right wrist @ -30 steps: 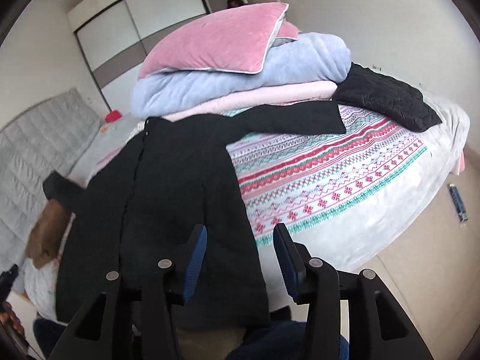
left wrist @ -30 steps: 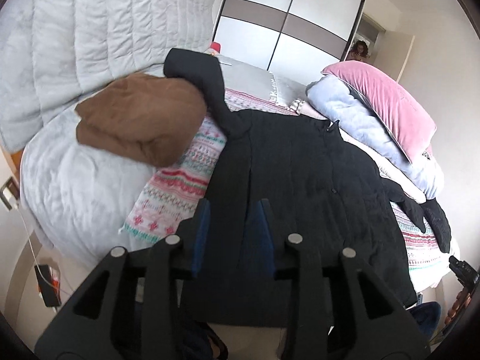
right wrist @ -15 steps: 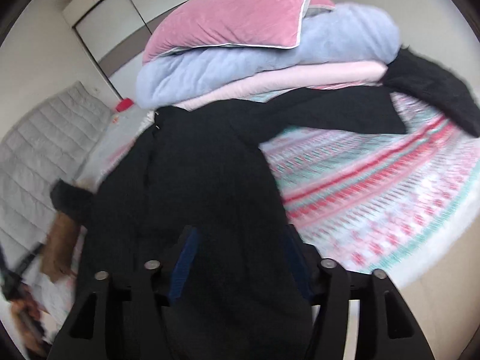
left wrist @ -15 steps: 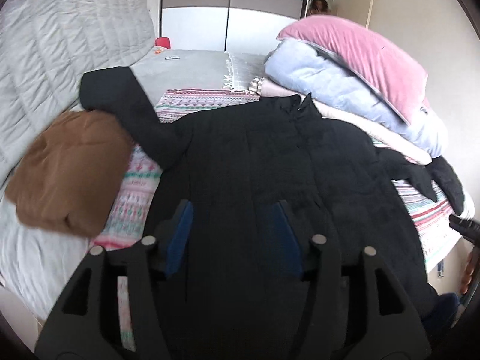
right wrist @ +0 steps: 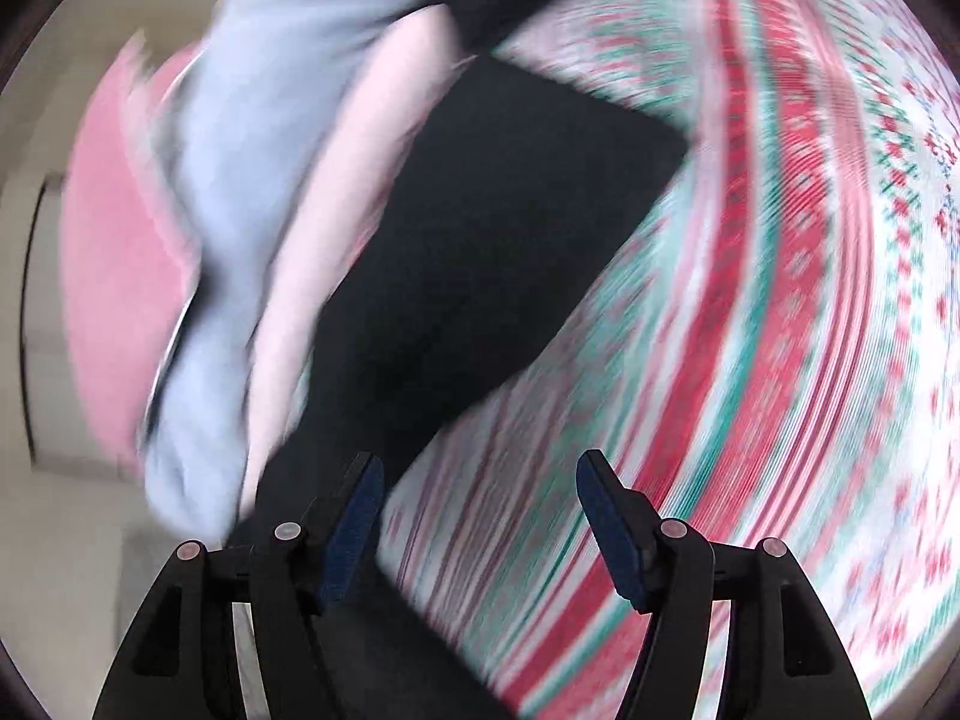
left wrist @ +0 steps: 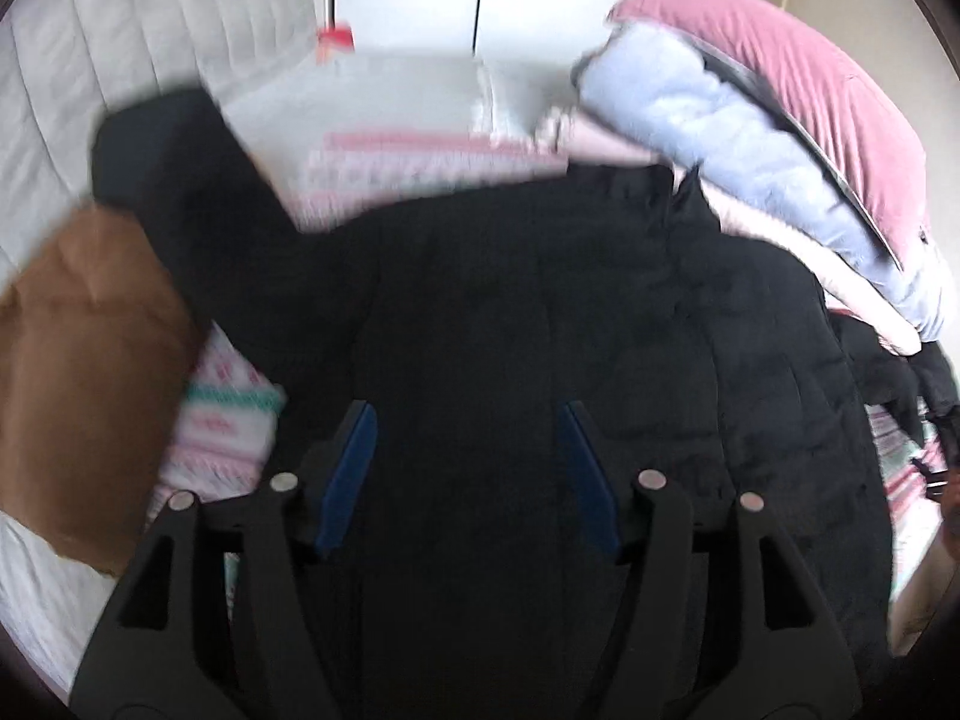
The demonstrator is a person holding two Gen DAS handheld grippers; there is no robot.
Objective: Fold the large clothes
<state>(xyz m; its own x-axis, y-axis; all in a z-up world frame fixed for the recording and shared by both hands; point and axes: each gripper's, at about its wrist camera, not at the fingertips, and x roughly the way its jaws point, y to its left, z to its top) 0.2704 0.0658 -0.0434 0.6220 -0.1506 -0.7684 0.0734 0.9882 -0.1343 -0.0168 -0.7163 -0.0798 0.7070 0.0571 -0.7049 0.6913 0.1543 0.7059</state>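
Coat (left wrist: 540,312) body left, sleeve (right wrist: 510,228) right

- black coat (left wrist: 540,312): matt quilted cloth, stitched channels down the body, slightly puffy; sleeve (right wrist: 480,228) reads as the same flat black fabric, blurred
- patterned blanket (right wrist: 780,300): woven or knit-look cloth, matt, red/green/white bands
- brown garment (left wrist: 78,372): soft matt cloth, fine detail blurred
- pink cushion (left wrist: 828,90): velvety cloth, faint sheen
- pale blue duvet (left wrist: 720,144): fluffy matt fabric
- grey headboard (left wrist: 120,48): padded quilted cloth, matt
- left gripper (left wrist: 465,462): matt black plastic body, blue pads (left wrist: 354,468), small metal pins
- right gripper (right wrist: 480,510): same black plastic, blue pads (right wrist: 360,516) look textured
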